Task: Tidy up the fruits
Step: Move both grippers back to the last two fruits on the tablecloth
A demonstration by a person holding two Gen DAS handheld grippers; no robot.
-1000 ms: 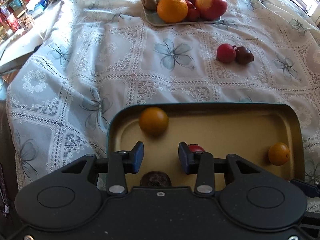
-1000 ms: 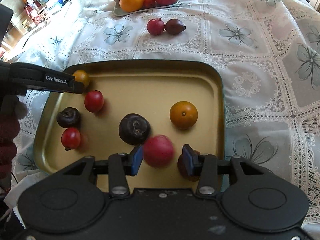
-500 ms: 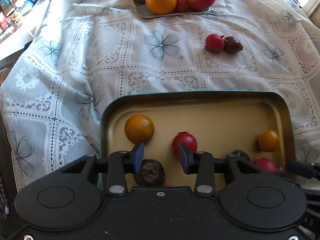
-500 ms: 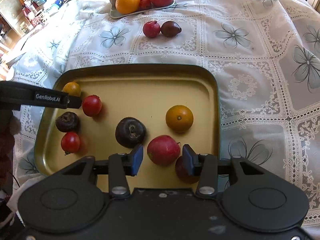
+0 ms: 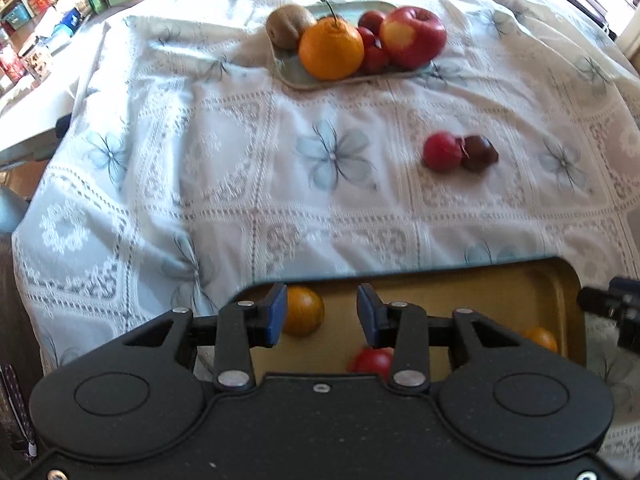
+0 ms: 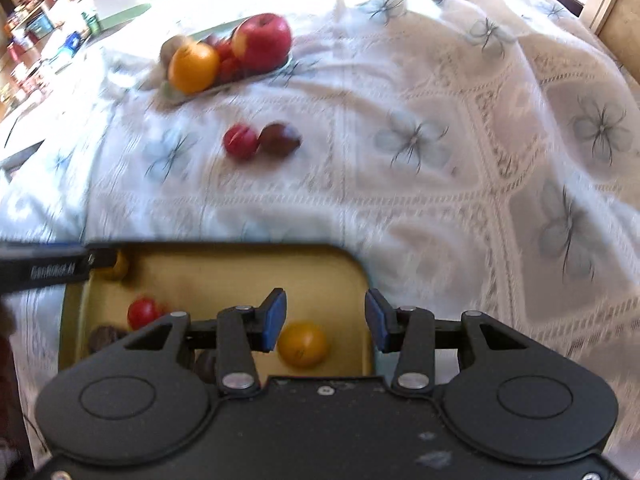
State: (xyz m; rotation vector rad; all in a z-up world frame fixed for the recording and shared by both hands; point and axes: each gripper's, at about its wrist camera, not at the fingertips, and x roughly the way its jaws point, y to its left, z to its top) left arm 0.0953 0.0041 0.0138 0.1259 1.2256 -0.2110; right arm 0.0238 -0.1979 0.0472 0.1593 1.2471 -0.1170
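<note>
A gold tray (image 5: 500, 280) (image 6: 240, 264) lies at the near table edge and holds small fruits: an orange one (image 5: 302, 310), a red one (image 5: 370, 360), another orange one (image 6: 302, 344). My left gripper (image 5: 322, 312) is open and empty above the tray's far left corner. My right gripper (image 6: 326, 318) is open and empty above the tray's far right corner. A red fruit (image 5: 442, 151) (image 6: 239, 142) and a dark fruit (image 5: 478, 153) (image 6: 280, 138) lie loose on the cloth. A pale plate (image 5: 292, 76) (image 6: 176, 94) at the back holds an orange, an apple, a kiwi and small red fruits.
A white lace tablecloth (image 5: 200, 160) with blue flowers covers the table. Shelves with boxes (image 5: 32, 20) stand at the far left beyond the table edge. The left gripper's arm (image 6: 44, 270) reaches over the tray's left side in the right wrist view.
Both grippers have lifted and tilted forward, so the tray has dropped low in both views and the far plate looks nearer. The right jaws have opened wider. Both views are motion-blurred.
</note>
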